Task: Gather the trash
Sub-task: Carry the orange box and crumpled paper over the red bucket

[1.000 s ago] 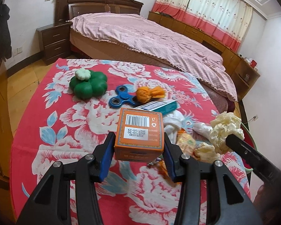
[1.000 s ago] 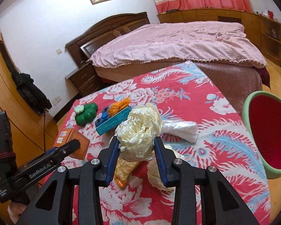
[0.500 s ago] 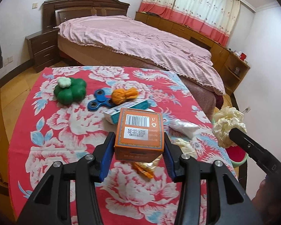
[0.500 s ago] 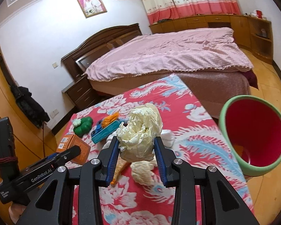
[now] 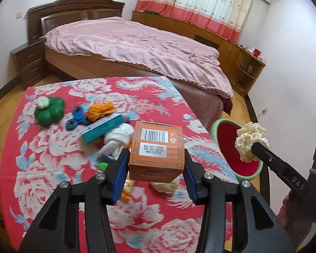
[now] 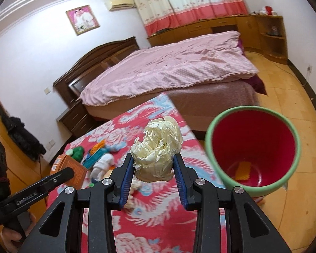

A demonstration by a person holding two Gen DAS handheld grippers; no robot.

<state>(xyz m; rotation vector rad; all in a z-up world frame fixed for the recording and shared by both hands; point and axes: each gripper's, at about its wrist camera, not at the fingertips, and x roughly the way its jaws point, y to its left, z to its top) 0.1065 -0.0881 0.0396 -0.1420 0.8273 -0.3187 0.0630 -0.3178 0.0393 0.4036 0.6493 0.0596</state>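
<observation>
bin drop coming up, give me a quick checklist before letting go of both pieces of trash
1. Right tongs grip the paper wad: ok.
2. Left tongs grip the orange box: ok.
3. Bin mouth open and unblocked: ok.
4. Room in the bin, only a small orange scrap at the bottom: ok.
5. Paper wad directly over the bin mouth: not ok, it is left of the rim.
6. Box over the bin: not ok, it is over the tablecloth.
</observation>
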